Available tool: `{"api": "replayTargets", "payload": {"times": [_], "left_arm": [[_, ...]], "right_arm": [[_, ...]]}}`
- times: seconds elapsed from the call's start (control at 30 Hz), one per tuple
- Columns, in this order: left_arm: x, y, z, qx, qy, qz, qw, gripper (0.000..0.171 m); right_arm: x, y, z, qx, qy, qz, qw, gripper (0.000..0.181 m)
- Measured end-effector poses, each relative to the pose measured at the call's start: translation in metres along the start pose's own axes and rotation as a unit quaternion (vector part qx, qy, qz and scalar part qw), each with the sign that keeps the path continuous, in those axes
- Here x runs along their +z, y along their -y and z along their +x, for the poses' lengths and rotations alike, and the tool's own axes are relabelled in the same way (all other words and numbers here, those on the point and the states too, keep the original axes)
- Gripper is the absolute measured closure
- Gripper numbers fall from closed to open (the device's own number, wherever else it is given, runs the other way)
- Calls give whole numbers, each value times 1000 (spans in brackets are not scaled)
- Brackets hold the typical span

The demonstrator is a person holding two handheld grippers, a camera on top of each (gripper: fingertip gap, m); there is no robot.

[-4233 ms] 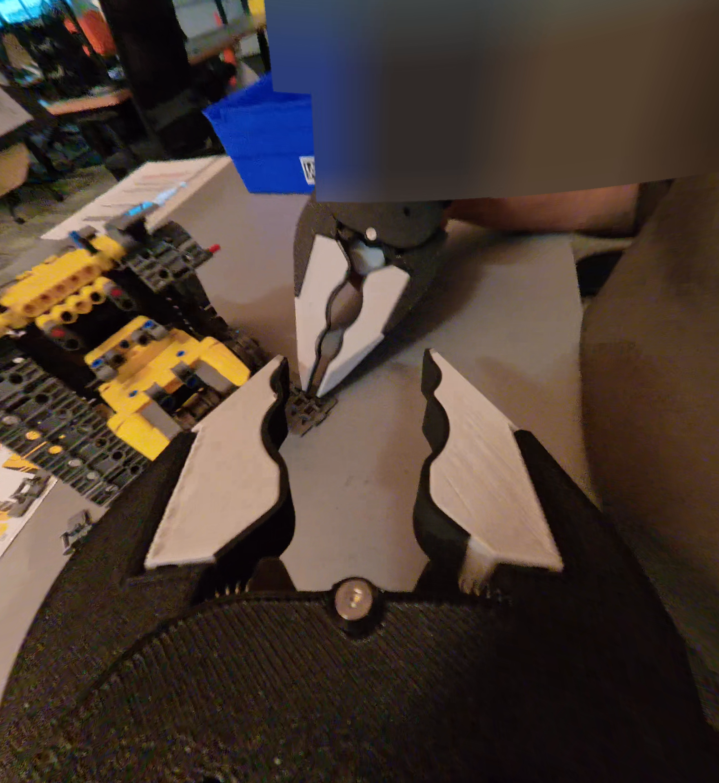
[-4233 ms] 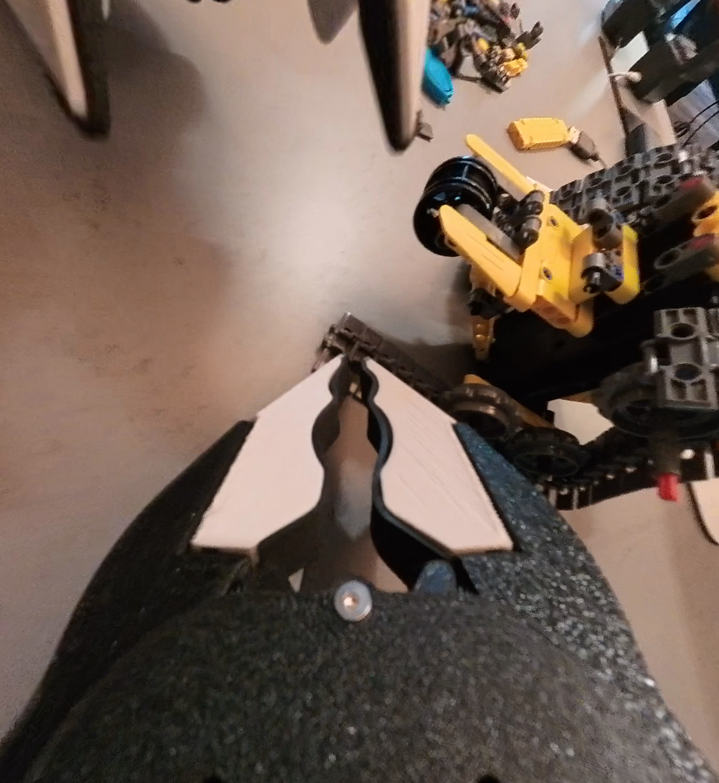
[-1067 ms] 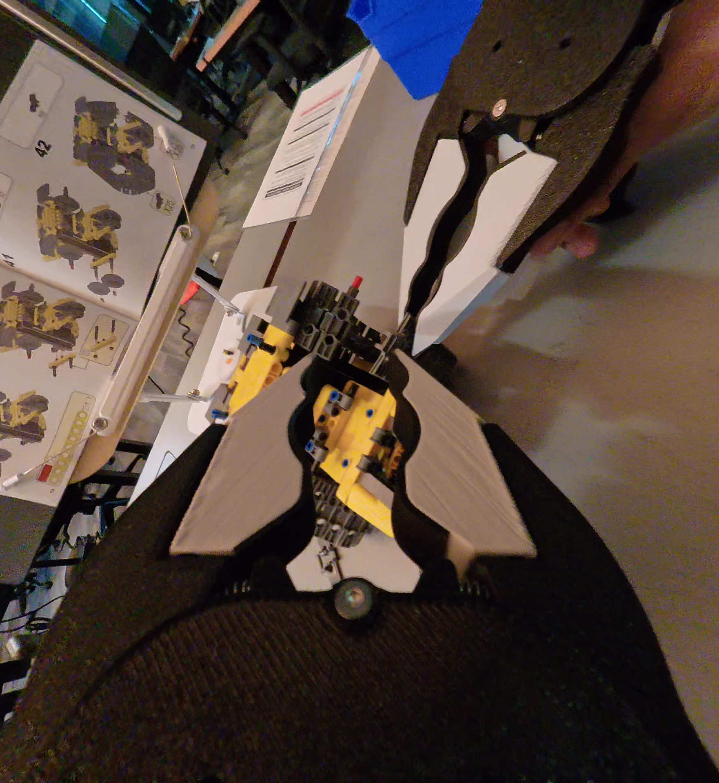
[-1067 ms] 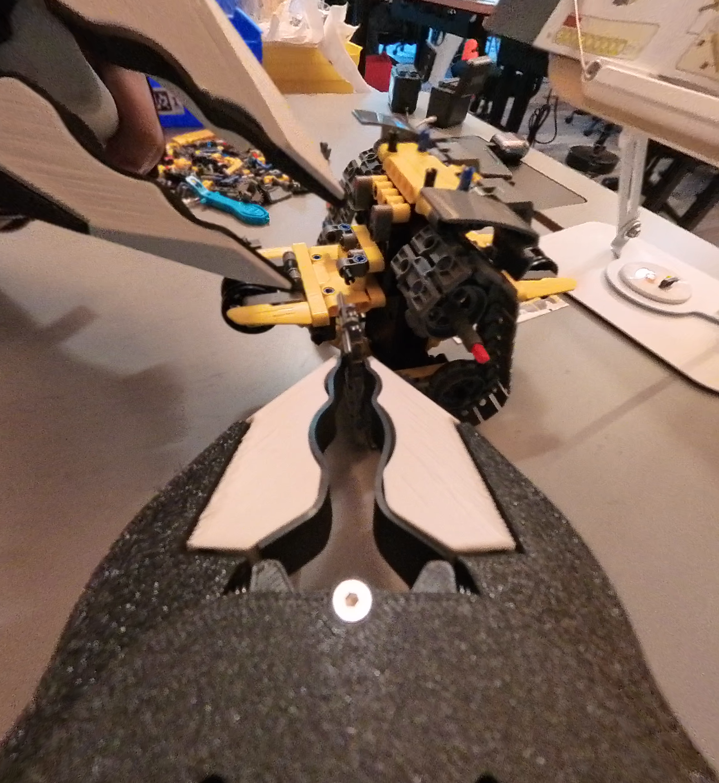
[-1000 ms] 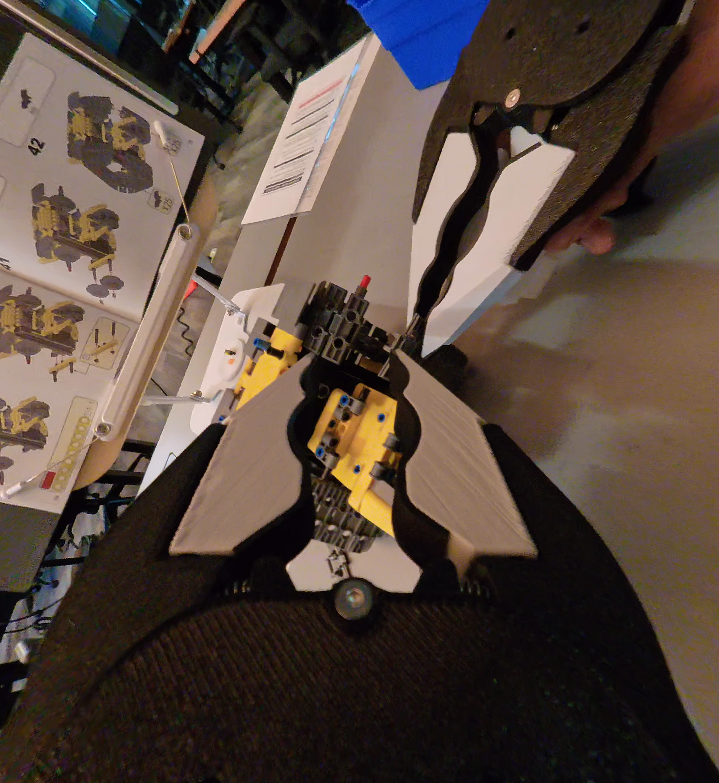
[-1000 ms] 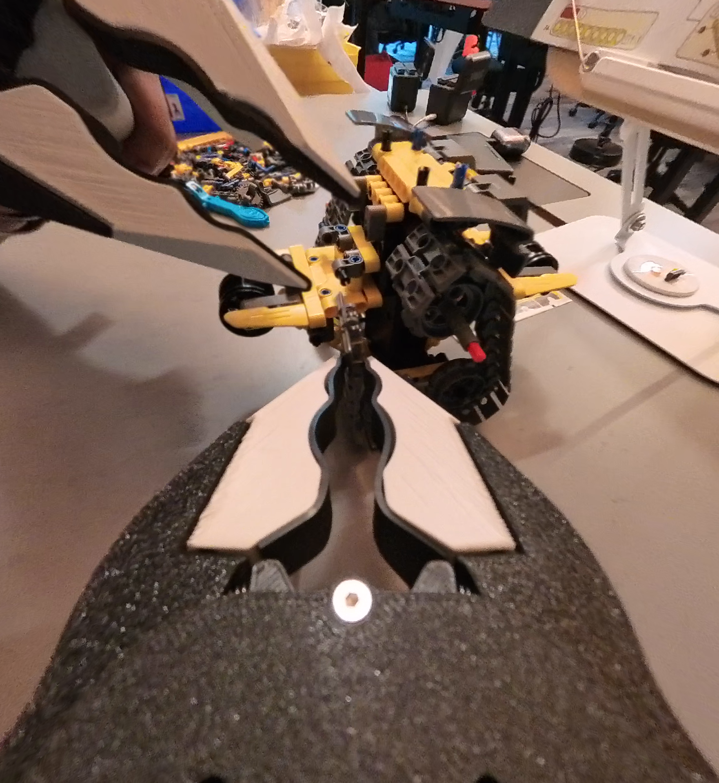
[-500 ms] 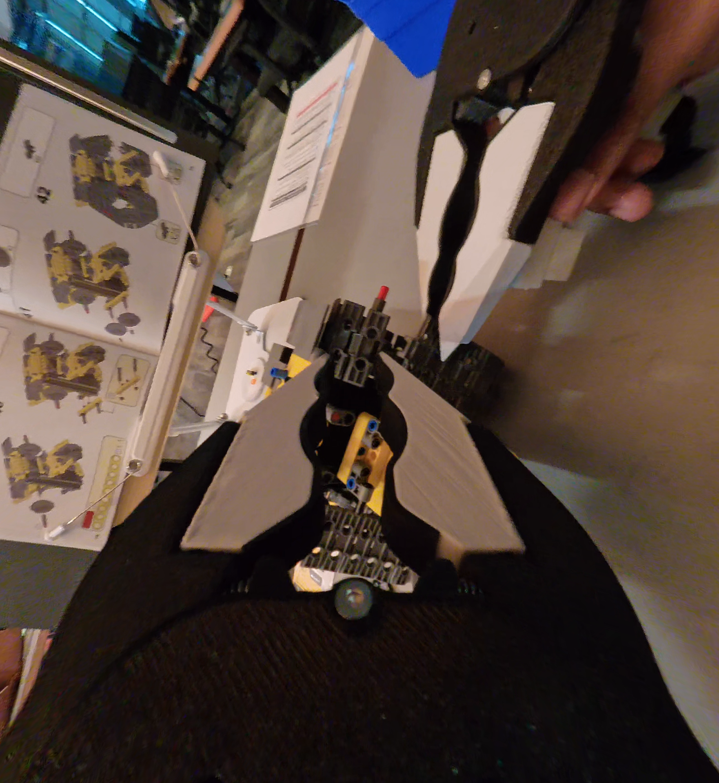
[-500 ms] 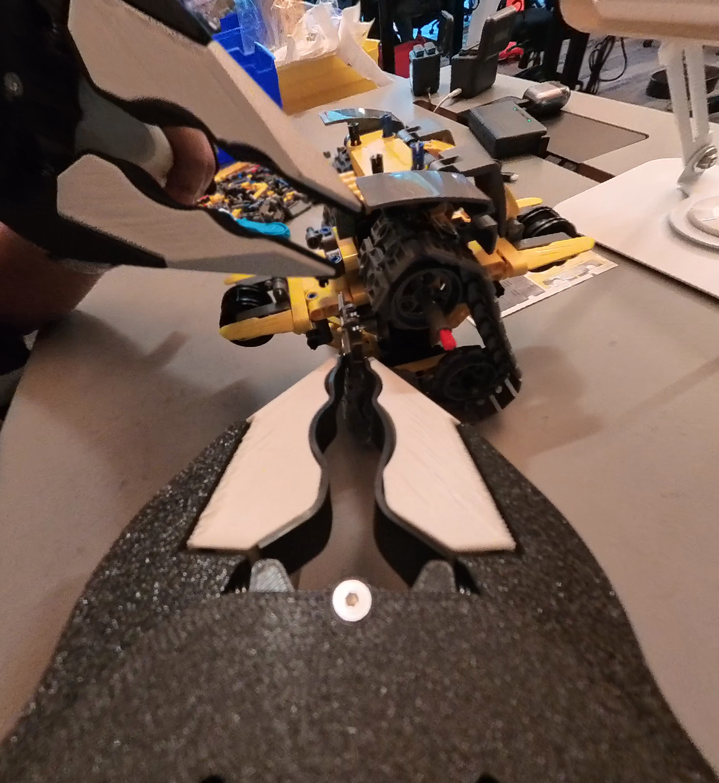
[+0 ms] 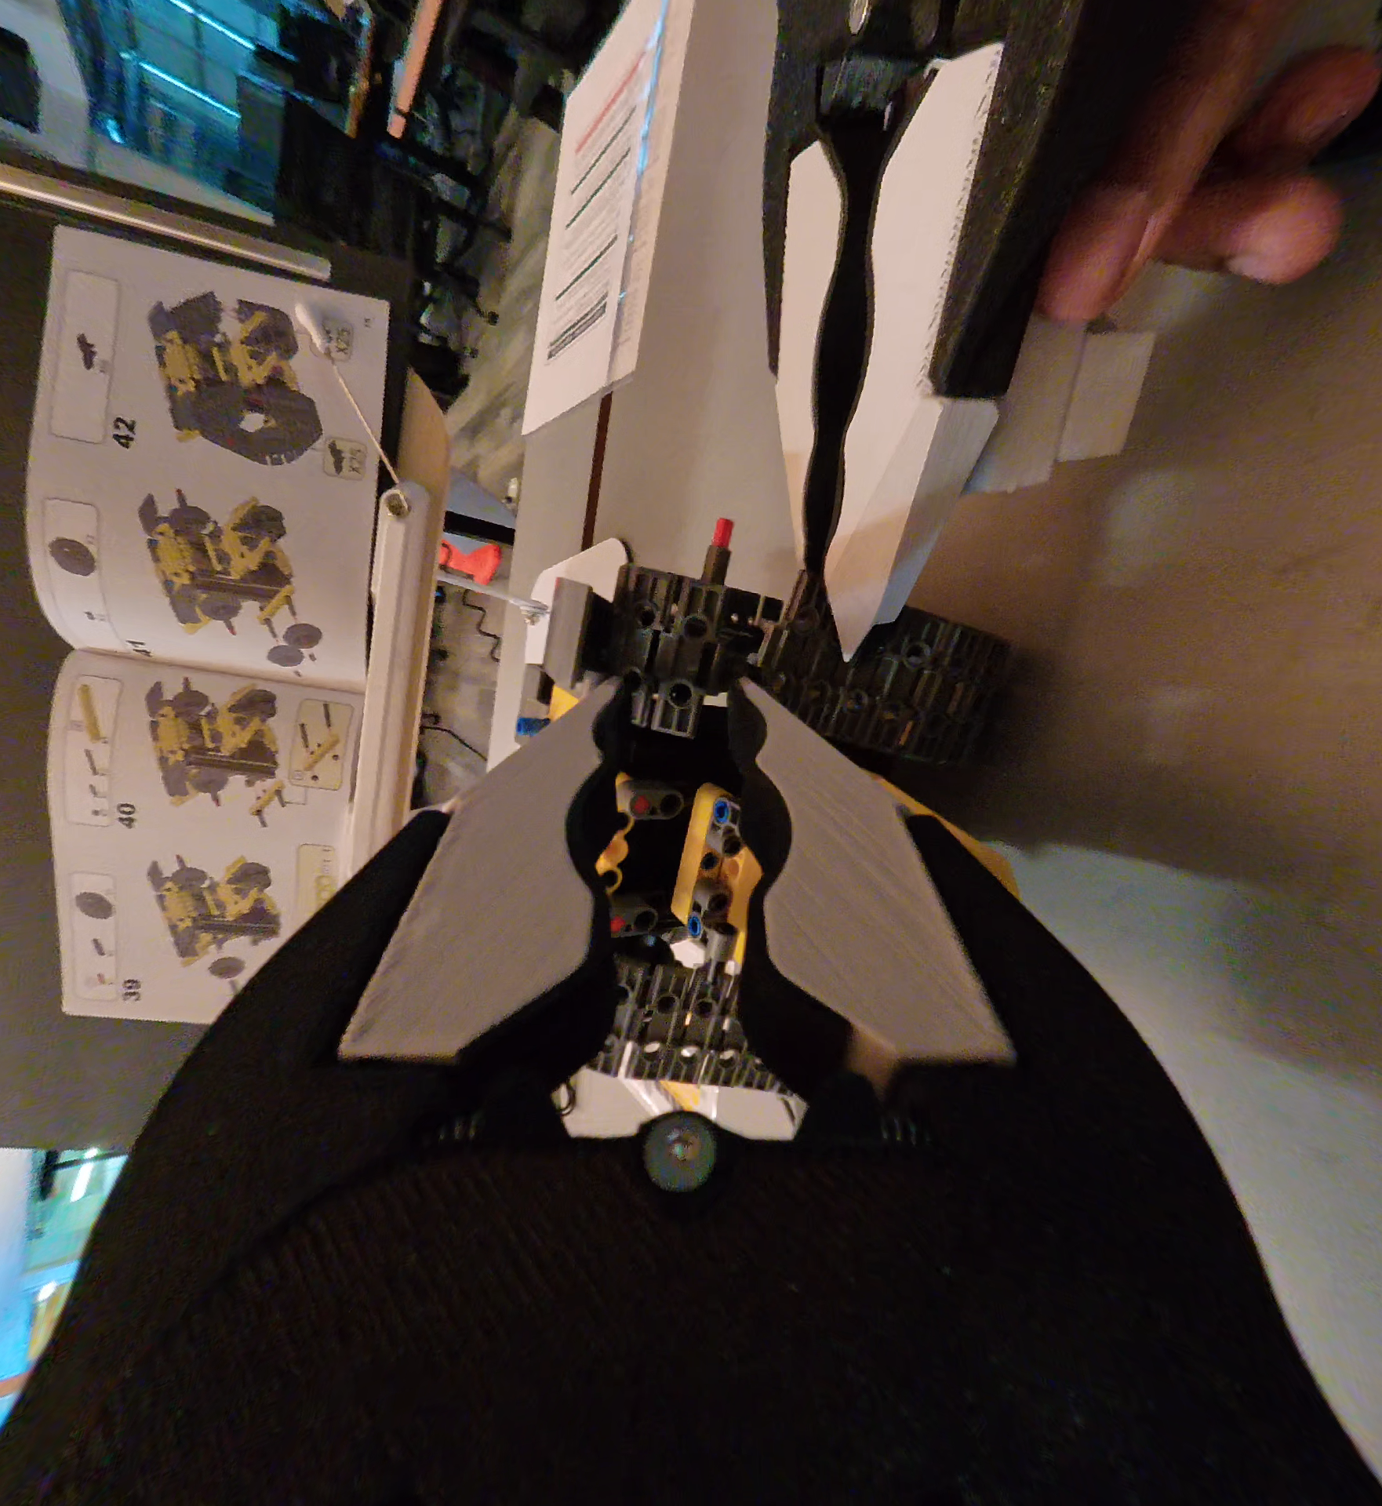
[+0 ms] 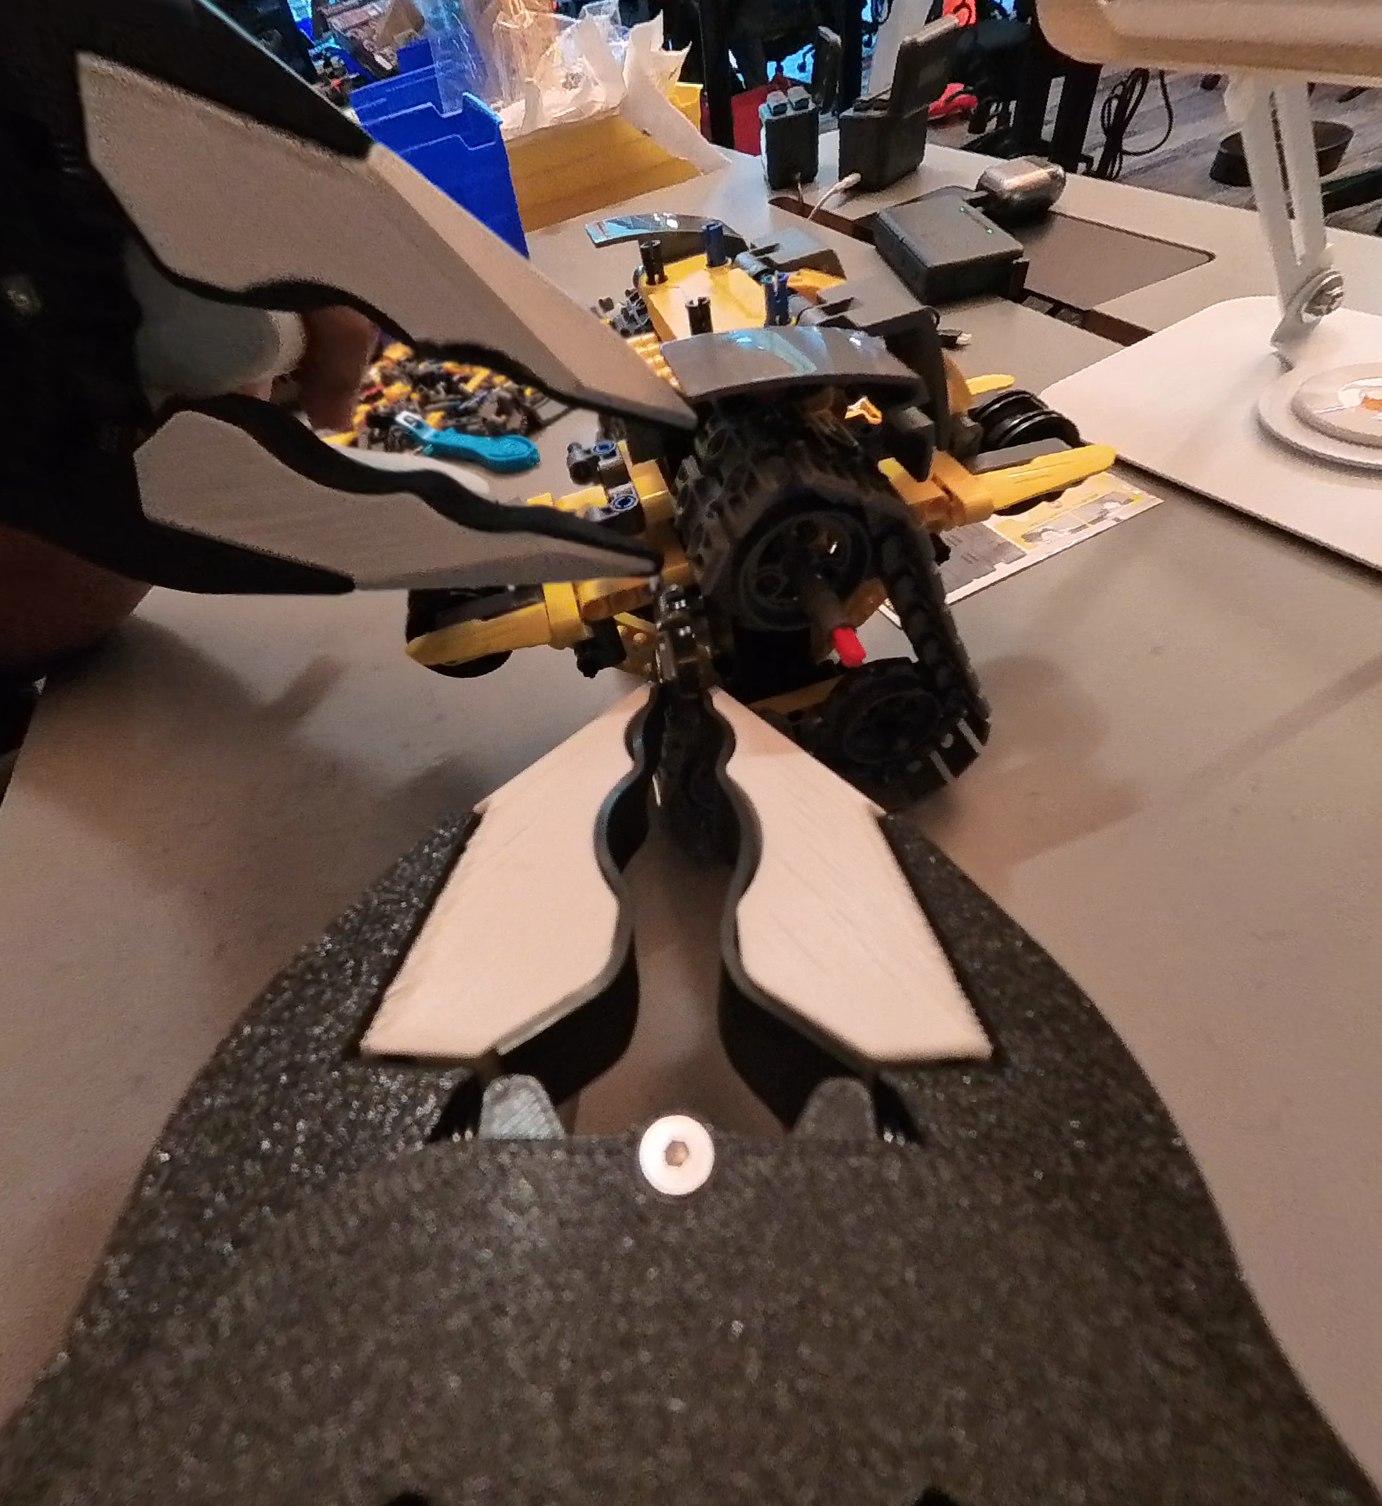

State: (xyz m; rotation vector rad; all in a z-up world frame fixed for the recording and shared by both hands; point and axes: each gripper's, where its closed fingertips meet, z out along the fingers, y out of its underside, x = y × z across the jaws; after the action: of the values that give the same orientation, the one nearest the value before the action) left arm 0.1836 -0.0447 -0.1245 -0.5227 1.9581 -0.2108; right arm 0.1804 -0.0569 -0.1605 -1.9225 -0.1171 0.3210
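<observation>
The left gripper (image 9: 675, 701) is clamped across the upper body of a yellow-and-black tracked model (image 10: 794, 521), one finger above under its grey roof panel and one below against the yellow side. The right gripper (image 10: 679, 693) is closed on a short strip of black track links (image 10: 681, 644), whose far end touches the model's near side just beside the track wheel with the red axle pin (image 10: 847, 644). The model stands tilted on the grey bench (image 10: 1160, 815), toward its middle. Beyond it lie a heap of loose parts (image 10: 459, 391) with a teal tool (image 10: 480, 448), a blue bin (image 10: 443, 155) and a yellow bin at the far edge, black chargers (image 10: 948, 236), and a leaflet (image 10: 1038, 521) partly under the model. A white stand base (image 10: 1283, 424) sits toward the right edge; its top is cut off. The stand carries an open instruction book (image 9: 207, 619). The left gripper's fingers hide much of the model's near flank, and where the strip joins cannot be made out.
</observation>
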Motion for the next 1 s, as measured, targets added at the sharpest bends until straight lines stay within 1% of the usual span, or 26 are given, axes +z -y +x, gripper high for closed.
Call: {"api": "replayTargets", "payload": {"times": [0.13, 0.23, 0.3, 0.33, 0.4, 0.5, 0.6, 0.7, 0.73, 0.9, 0.93, 1.0], "left_arm": [[-5, 5, -1, -8, 2, 18, 1000, 152], [-8, 7, -5, -39, -8, 38, 998, 151], [-13, 9, -7, -65, -28, 59, 996, 148], [-15, 11, -9, -74, -36, 70, 994, 139], [-20, 12, -14, -85, -54, 86, 991, 132], [-24, 16, -19, -93, -93, 105, 986, 109], [-16, 11, -23, -101, -144, 96, 980, 90], [-4, 4, -14, -115, -219, 72, 966, 71], [1, 1, -11, -112, -234, 64, 964, 69], [15, -2, 5, -68, -281, 49, 956, 73], [15, -1, 8, -60, -287, 49, 955, 77], [18, -2, 8, -48, -283, 44, 957, 76]], "right_arm": [[0, 0, -1, -4, -1, 0, 1000, 174], [0, 1, -2, -10, 1, 2, 1000, 174], [0, 1, -2, -17, -3, 2, 1000, 174], [0, 1, -2, -22, -5, 1, 1000, 174], [1, 2, -2, -30, -9, 0, 1000, 174], [2, 2, -2, -36, -11, -1, 999, 174], [2, 3, -2, -39, -13, -2, 999, 174], [3, 4, -2, -42, -15, -4, 999, 174], [4, 4, -2, -44, -16, -5, 999, 174], [5, 6, -3, -44, -16, -5, 999, 174], [5, 6, -3, -42, -16, -3, 999, 174], [4, 7, -2, -39, -15, 1, 999, 174]]}}
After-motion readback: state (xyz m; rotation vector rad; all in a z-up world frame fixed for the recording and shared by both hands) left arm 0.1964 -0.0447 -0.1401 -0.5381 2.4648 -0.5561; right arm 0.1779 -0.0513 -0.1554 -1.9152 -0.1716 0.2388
